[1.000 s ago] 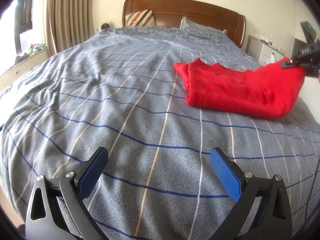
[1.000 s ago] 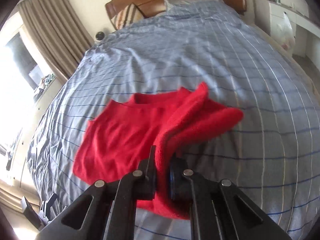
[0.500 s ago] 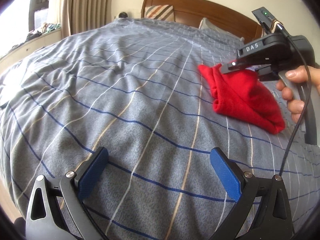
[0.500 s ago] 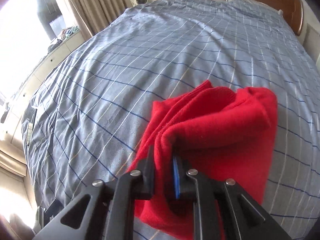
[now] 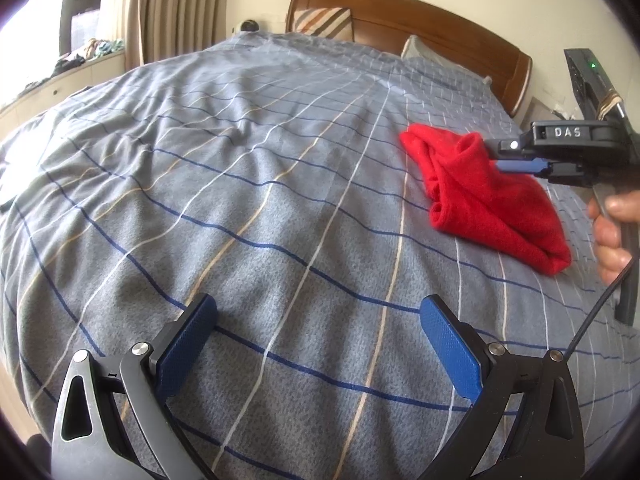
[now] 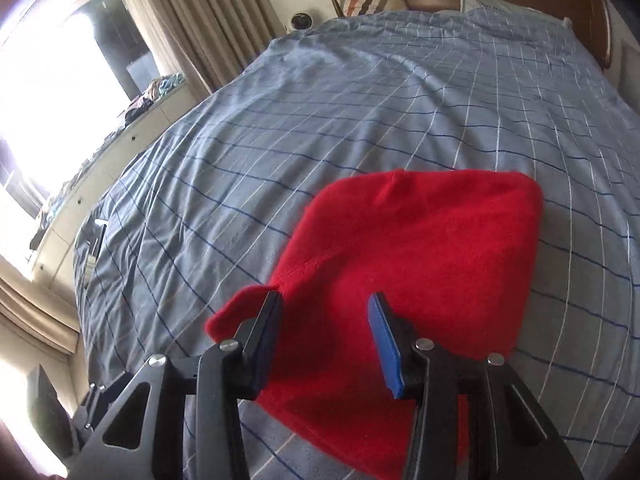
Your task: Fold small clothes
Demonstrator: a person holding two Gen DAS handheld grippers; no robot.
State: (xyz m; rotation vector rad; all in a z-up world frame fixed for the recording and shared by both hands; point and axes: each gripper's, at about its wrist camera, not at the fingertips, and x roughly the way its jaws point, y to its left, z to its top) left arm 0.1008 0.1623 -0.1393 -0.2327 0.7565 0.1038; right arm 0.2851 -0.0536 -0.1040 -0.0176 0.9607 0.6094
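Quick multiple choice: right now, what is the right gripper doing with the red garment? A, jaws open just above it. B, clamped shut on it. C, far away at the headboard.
A: the right gripper shows a clear gap between its jaws, with the folded red garment lying on the bed beneath them.

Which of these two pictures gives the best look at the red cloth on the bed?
The right wrist view: the red cloth fills the middle of it, lying folded on the bed cover under the open right gripper. The left wrist view shows it smaller, off at the side, partly behind that gripper.
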